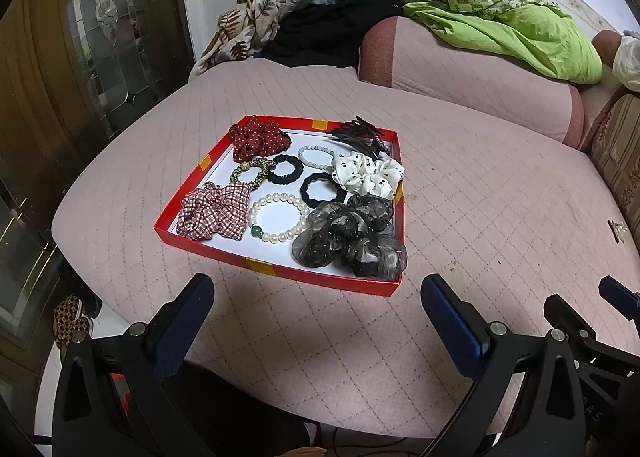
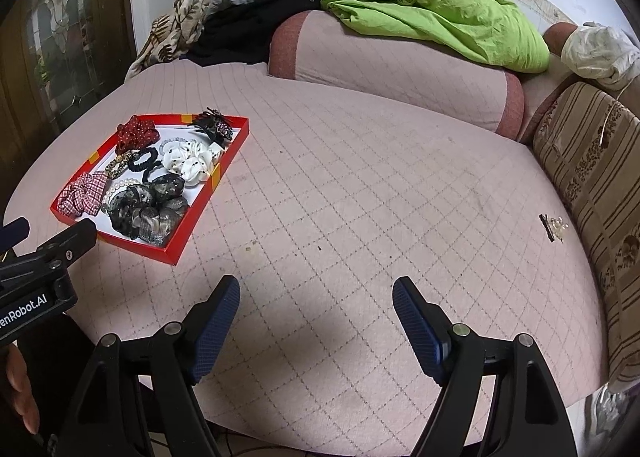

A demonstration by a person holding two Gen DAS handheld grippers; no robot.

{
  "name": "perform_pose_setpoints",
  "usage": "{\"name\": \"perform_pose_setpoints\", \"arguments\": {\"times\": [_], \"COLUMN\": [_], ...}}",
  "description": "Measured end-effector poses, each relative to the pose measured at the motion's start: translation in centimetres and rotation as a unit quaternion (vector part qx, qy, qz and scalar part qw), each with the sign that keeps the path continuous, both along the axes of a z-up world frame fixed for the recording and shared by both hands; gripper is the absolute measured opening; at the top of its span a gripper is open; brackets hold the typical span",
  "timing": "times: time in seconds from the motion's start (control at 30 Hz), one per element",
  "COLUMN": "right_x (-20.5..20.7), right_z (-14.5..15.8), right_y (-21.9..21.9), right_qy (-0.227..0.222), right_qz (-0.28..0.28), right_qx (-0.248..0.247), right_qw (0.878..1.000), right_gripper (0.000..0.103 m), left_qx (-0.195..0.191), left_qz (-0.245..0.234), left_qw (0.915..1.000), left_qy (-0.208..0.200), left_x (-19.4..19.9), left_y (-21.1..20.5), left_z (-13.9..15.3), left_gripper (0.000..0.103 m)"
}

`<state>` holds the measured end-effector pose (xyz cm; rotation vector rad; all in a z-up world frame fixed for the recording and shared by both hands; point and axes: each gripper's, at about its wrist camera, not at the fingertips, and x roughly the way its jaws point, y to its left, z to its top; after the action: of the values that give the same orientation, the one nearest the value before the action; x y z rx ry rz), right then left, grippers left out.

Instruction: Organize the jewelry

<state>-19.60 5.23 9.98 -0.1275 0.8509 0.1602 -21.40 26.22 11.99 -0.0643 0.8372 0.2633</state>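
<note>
**One little clip left to put away**

The red tray sits on the pink quilted bed. It is already full of hair things and bracelets. There is a red dotted scrunchie, a checked scrunchie, a white scrunchie with black dots, a big black mesh scrunchie, two black hair ties, a pearl bracelet, a pale bead bracelet and a black claw clip at the far edge.

The left tool is wide open and holds nothing. It hangs over the bed just in front of the tray. The right tool is wide open too, with only bare quilt between its fingers.

So the job looks almost done. One small thing still lies far from the tray: a little pearl hair clip near the striped cushion. The next move is probably for the right tool to reach over to it, close on it gently and carry it to the tray. The clip is small and flat, so the fingers need to come down close to the quilt.

The right view shows the clip clearly, with its dark bar and pale beads. The left view only shows it as a tiny speck at the edge. The left view shows the tray close up, so each thing inside is easy to tell apart. The right view also shows part of a hand at the lower left.
</note>
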Motion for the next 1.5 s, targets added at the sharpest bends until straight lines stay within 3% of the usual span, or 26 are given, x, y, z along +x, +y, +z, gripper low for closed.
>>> {"name": "perform_pose_setpoints", "arguments": {"times": [1.5], "right_x": [0.6], "right_z": [-1.7], "right_y": [0.7], "right_qy": [0.024], "right_qz": [-0.005], "right_qx": [-0.009], "right_qw": [1.000], "right_gripper": [0.084], "left_qx": [-0.030], "left_qz": [-0.025], "left_qw": [0.9984], "left_qy": [0.040], "left_x": [1.1], "left_y": [0.0], "left_z": [-2.5], "left_gripper": [0.103]}}
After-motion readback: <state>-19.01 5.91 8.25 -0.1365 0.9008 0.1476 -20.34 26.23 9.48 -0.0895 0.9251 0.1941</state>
